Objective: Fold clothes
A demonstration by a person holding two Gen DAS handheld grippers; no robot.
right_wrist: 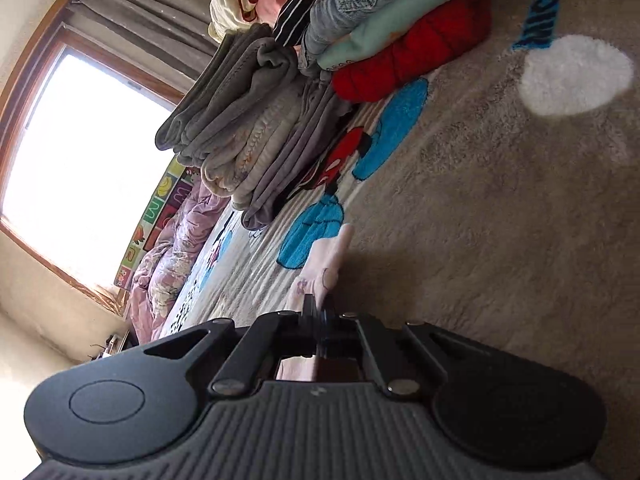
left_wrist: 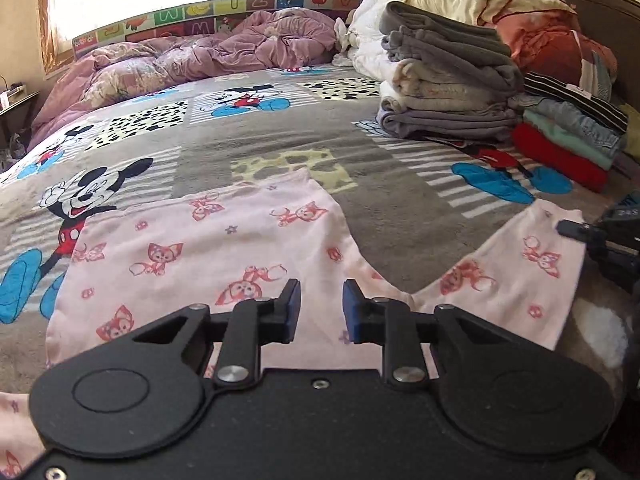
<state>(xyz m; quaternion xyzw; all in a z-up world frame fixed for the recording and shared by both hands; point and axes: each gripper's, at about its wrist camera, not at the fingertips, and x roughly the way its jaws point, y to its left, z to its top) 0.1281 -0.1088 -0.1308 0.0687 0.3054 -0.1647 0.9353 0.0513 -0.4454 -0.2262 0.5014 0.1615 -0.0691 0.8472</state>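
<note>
Pink trousers spread on the bed, your right tongs pinching one leg

Your left tongs [left_wrist: 318, 310] stand apart with nothing between the pads, hovering over the crotch of the pink printed trousers [left_wrist: 208, 264], whose legs fan out ahead to either side. Your right tongs [right_wrist: 316, 312] are clamped on the pink cuff. Folded piles [left_wrist: 448, 92] sit well beyond, ahead and right of your left tongs, on the cartoon blanket [left_wrist: 248, 152]

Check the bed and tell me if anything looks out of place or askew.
Nothing is spilled or damaged. The pink printed pants lie flat with legs spread wide, not yet folded. The tall gray and cream stack leans a little. The purple quilt is bunched up along the far edge.
</note>
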